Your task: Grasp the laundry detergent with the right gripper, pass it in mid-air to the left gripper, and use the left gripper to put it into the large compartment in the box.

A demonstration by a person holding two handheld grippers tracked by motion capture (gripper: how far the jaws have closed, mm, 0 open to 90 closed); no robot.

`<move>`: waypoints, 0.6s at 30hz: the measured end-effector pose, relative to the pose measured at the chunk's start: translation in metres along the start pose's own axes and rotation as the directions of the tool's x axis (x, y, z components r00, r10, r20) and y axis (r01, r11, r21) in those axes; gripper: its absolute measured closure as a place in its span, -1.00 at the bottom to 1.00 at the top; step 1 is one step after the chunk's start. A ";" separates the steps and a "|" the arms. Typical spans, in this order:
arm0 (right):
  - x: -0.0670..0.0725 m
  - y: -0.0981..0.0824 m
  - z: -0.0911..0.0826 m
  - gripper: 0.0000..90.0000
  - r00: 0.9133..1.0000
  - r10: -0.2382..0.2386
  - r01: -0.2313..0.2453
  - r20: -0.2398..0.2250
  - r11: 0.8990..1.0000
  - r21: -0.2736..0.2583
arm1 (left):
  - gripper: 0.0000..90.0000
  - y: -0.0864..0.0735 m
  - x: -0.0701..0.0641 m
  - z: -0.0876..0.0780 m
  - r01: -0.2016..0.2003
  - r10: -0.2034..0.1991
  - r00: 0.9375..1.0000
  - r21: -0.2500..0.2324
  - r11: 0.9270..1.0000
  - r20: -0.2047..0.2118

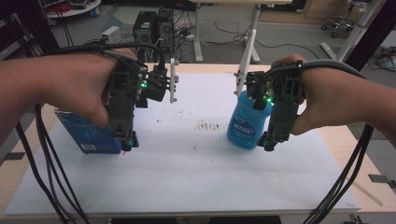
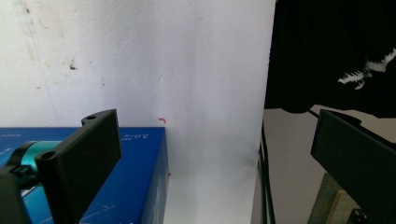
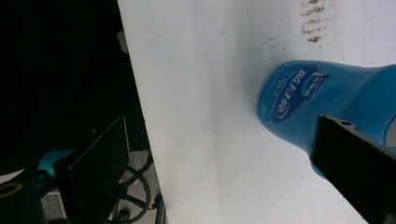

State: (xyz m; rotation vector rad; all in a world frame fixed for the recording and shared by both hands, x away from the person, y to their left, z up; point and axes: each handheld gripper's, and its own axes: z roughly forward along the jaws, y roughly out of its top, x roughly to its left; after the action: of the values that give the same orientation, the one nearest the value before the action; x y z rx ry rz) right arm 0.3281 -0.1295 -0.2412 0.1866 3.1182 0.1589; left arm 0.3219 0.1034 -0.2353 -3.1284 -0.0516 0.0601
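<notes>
My left gripper (image 1: pixel 130 140) gapes empty, the blue box (image 1: pixel 88 133) just beside it. My right gripper (image 1: pixel 268 142), also spread, flanks the blue bottle (image 1: pixel 246 126), lying lengthwise toward me.

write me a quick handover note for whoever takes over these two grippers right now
Left gripper: open, nothing between the jaws; one jaw sits over the blue box, which lies flat at the left of the white sheet.
Right gripper: open, beside the blue bottle, which is at the right of the sheet; jaws not around it.
Done: nothing is gripped yet.
Left: probably close each gripper on its item; where they go is unclear.
</notes>
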 end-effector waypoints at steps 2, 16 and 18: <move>0.001 -0.002 0.000 -0.91 1.000 0.000 0.000 0.003 1.000 -0.006 | -0.96 0.001 0.000 -0.001 -0.005 0.005 1.000 -0.003 1.000 0.000; -0.004 -0.008 -0.010 -0.91 0.999 0.025 -0.018 0.030 0.978 -0.206 | -0.96 0.001 0.000 0.001 0.010 -0.010 1.000 -0.001 1.000 0.005; -0.009 -0.008 -0.013 -0.91 0.999 0.028 -0.020 0.031 0.970 -0.244 | -0.96 0.001 -0.001 0.000 0.008 -0.008 1.000 -0.001 1.000 0.002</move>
State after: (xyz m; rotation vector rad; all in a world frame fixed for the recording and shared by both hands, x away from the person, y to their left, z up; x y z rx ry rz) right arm 0.3361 -0.1396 -0.2292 0.2200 3.0270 0.5292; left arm 0.3213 0.1023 -0.2356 -3.1292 -0.0648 0.0633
